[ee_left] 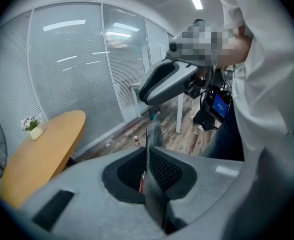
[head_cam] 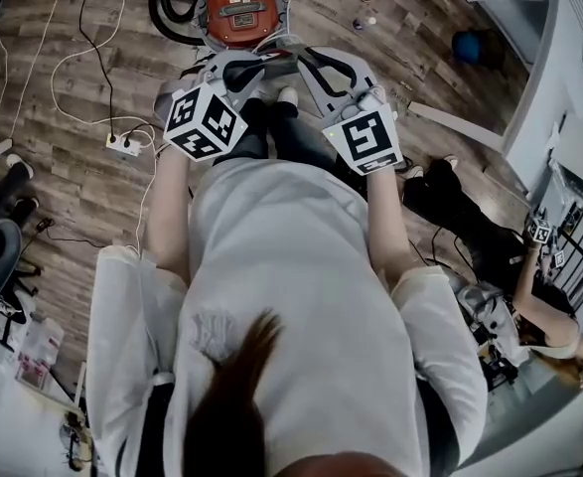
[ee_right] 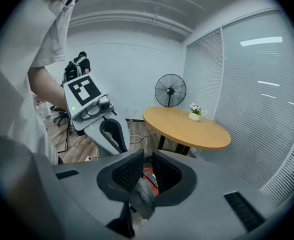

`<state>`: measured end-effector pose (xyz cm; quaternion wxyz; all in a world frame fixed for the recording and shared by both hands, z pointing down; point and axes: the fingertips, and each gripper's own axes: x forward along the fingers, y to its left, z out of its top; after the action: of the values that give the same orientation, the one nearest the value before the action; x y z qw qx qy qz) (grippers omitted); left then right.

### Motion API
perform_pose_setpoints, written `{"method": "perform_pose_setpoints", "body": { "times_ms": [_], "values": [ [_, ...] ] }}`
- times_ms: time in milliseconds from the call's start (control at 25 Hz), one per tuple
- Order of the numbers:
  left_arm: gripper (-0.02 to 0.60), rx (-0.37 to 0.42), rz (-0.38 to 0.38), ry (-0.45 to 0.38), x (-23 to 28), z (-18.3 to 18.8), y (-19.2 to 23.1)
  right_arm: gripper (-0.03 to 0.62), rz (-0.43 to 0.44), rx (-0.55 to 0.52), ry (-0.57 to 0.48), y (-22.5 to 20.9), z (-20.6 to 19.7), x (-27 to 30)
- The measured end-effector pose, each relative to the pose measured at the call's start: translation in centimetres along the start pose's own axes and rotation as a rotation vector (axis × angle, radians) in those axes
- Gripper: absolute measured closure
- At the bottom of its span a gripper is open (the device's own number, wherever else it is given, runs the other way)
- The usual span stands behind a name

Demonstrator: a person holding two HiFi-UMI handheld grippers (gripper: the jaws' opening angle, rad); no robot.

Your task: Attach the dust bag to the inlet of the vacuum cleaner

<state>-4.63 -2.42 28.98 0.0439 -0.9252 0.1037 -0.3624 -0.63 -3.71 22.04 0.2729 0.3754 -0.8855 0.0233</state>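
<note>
Down on the wood floor point(head_cam: 63, 187) ahead of your feet sits the red vacuum cleaner point(head_cam: 241, 10), with a black hose point(head_cam: 167, 13) curling off one side. Both of your grippers point toward it.

Your left gripper point(ee_left: 148, 151) has its fingers closed on the dust bag point(ee_left: 154, 131) — a thin grey sheet seen edge-on, standing up out of the pinch and running back toward the camera.

Your right gripper point(ee_right: 145, 163) is just beside the left one. Its fingers stand a narrow way apart — the vacuum's red shows through the gap. A crumpled grey corner of the bag lies low at the root of those fingers, and the pads are not pressing on it.

The bag is off the floor, held up between the two grippers and apart from the vacuum; the head view does not show it clearly. To your left, a white power strip point(head_cam: 124, 145) lies on the floor with its cable trailing away.
</note>
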Motion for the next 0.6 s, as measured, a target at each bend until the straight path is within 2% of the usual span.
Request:
{"method": "perform_pose_setpoints", "body": {
  "times_ms": [200,320,480,600],
  "values": [
    [0.545,-0.01,-0.025,-0.007,0.9,0.0,0.1,0.429,0.124,-0.038,0.104,1.1,-2.4,1.9],
    [0.545,-0.011,-0.053,-0.003,1.8,-0.5,-0.1,0.396,0.178,-0.1,0.173,1.4,-4.3,3.1],
    [0.545,0.005,-0.083,0.011,3.4,-1.6,-0.8,0.391,0.285,-0.204,0.253,2.7,-7.3,4.6],
    [0.545,-0.021,-0.11,0.004,4.9,-2.5,-1.6,0.455,0.321,-0.264,0.308,3.5,-10.1,5.6]
  ]
}}
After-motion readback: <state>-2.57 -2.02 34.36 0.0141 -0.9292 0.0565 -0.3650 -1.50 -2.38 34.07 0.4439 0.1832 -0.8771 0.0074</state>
